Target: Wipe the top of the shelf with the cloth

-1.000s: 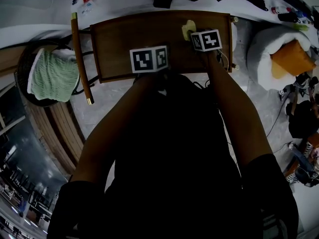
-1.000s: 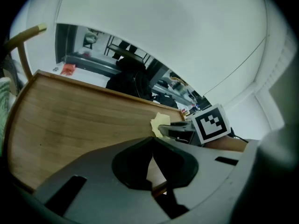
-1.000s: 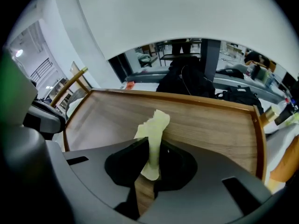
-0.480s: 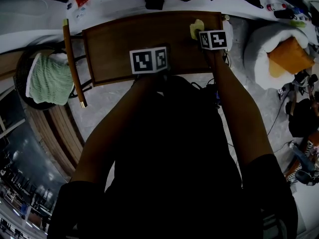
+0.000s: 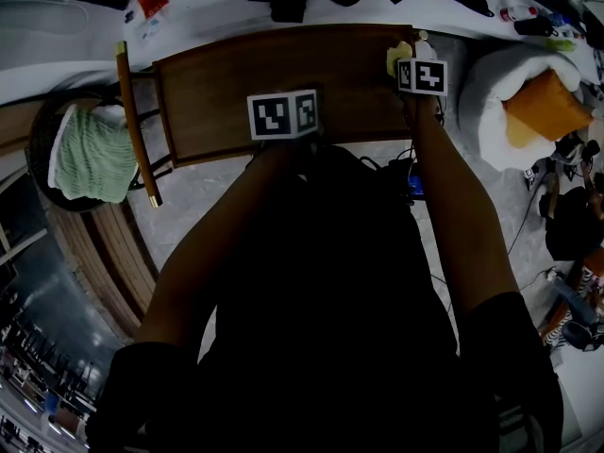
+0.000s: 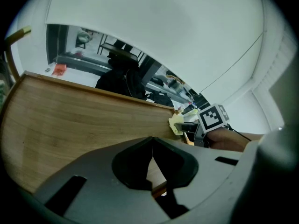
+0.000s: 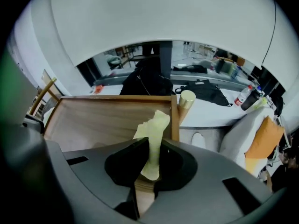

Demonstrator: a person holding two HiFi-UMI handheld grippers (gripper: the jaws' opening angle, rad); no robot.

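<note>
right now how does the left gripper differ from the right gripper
The right gripper is shut on the yellow cloth; the left gripper is shut on nothing. The right gripper sits at the right end of the shelf top; the left gripper sits near the middle of its front edge. Both are over the wooden top and carry a marker cube.

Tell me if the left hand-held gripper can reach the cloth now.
Probably yes: only bare shelf top separates the left hand-held gripper from the cloth, though the right hand-held gripper clamps it.
</note>
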